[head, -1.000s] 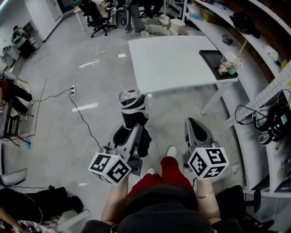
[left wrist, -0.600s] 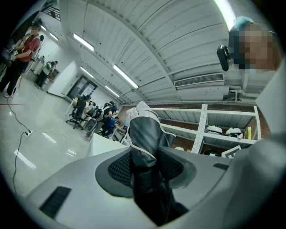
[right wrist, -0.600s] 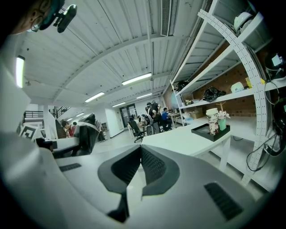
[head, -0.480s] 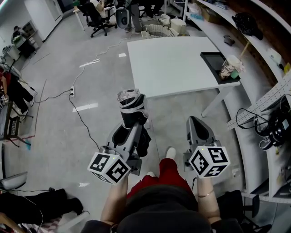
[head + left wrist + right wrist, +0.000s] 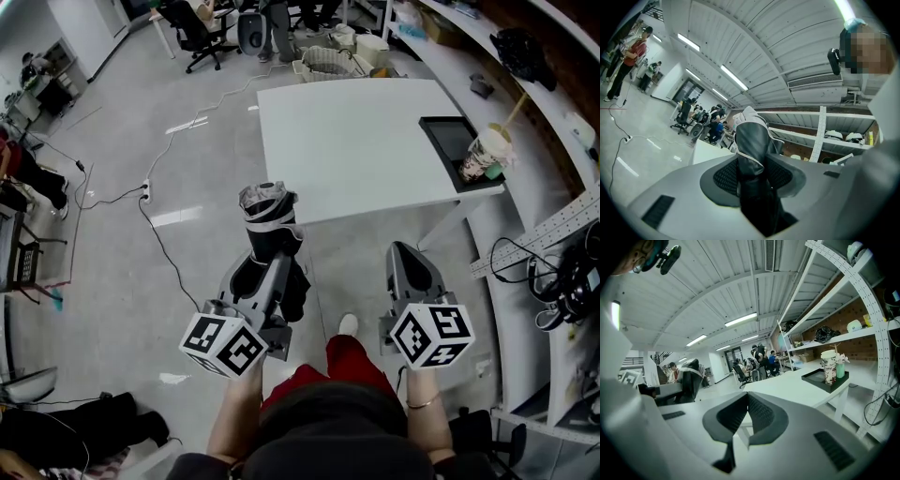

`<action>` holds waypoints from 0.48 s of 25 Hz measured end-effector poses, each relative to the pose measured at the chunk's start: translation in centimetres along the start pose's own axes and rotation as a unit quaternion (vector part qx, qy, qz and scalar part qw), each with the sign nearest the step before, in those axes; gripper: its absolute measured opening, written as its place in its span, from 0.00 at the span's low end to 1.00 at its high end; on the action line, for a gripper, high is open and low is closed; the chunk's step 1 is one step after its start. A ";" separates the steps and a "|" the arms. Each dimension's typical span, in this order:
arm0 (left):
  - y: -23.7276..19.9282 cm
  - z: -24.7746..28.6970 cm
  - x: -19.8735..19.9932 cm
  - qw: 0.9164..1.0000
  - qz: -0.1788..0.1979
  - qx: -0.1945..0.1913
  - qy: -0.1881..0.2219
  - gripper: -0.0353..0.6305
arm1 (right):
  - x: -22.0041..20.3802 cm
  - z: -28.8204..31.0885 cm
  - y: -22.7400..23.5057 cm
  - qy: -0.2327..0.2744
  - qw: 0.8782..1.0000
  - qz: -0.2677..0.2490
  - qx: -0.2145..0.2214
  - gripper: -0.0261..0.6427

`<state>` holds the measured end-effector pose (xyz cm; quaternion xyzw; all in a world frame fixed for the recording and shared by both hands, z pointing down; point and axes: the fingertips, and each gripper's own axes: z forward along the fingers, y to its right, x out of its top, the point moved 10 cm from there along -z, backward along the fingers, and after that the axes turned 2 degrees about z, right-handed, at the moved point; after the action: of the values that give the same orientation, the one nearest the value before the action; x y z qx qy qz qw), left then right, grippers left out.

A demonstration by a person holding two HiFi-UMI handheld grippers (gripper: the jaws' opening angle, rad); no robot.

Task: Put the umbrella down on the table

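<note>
umbrella [image 5: 268, 217]: folded, black with pale trim, clamped in the left gripper [image 5: 271, 265] and sticking out ahead of it; not yet on the table [image 5: 356, 131].
left jaws: closed partway on the umbrella's wrapped cloth, pads pressing it from both sides.
right gripper [image 5: 401, 251]: empty, jaws drawn together at the tips with nothing between them.
where it is: in the head view the umbrella's far end shows just beside the table's near left corner; how high it rides against the tabletop i cannot tell.
risk, edge: if it comes in low, the far end could knock the table's rim instead of clearing it.
risk, corner: laid down right at that corner, a round bundle could roll off to the floor.
risk, grip: the hold is on soft cloth, so the umbrella may slip or twist as it is lowered.
risk, clutter: the tray [image 5: 448, 139] and the cup [image 5: 487, 156] on it sit at the table's right edge, well apart; only a wide swing would reach them.
</note>
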<state>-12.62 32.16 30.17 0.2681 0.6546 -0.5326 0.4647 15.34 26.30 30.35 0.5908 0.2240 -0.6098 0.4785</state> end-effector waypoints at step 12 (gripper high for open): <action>-0.8 9.6 1.0 1.000 0.005 0.019 -0.004 0.29 | 3.6 7.1 5.3 -0.010 1.000 0.002 0.023 0.07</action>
<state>-10.60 22.71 29.66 0.2776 0.6416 -0.5437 0.4645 16.84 16.81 29.95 0.5963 0.2036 -0.6197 0.4680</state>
